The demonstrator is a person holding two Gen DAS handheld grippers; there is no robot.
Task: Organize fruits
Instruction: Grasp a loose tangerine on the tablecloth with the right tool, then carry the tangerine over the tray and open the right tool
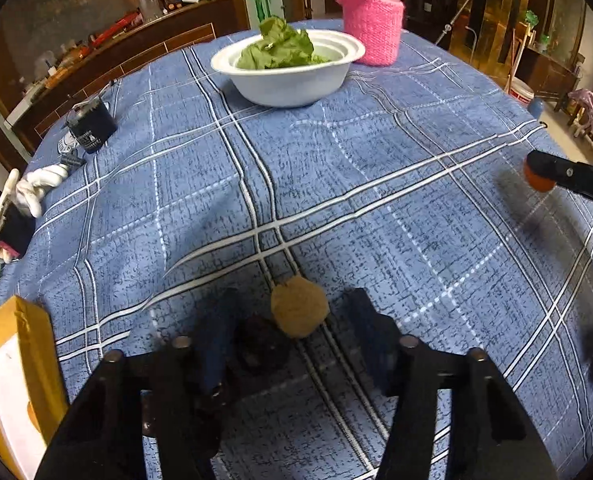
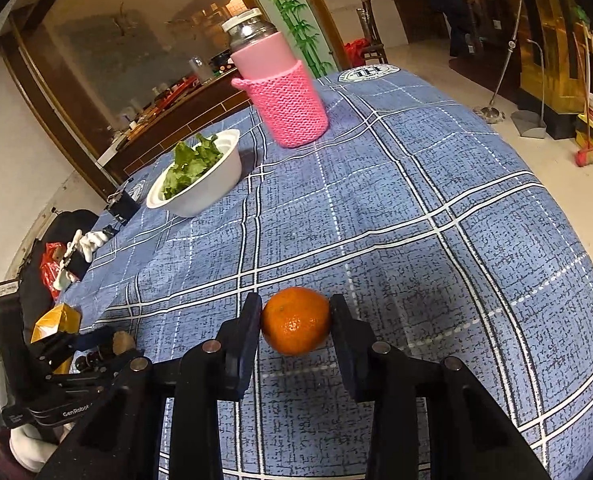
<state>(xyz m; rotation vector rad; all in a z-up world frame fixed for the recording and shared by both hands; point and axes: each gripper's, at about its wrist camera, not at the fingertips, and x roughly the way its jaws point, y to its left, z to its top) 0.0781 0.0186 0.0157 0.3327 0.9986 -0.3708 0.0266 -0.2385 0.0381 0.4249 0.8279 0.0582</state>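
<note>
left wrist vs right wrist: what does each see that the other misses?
Only left wrist: the left gripper up close, jaws apart around a tan round fruit with a dark fruit beside it.

Only right wrist: the right gripper with both pads pressed on the orange, the bottle's lid, and the broom on the floor.

Both: white bowl of greens, pink bottle, blue plaid tablecloth.

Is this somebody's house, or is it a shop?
Most likely a home's dining room. A table with a blue checked tablecloth holds a white bowl of green leaves and a pink flask in a knitted sleeve. Behind it runs a cluttered wooden sideboard, and a broom stands on the floor.
</note>
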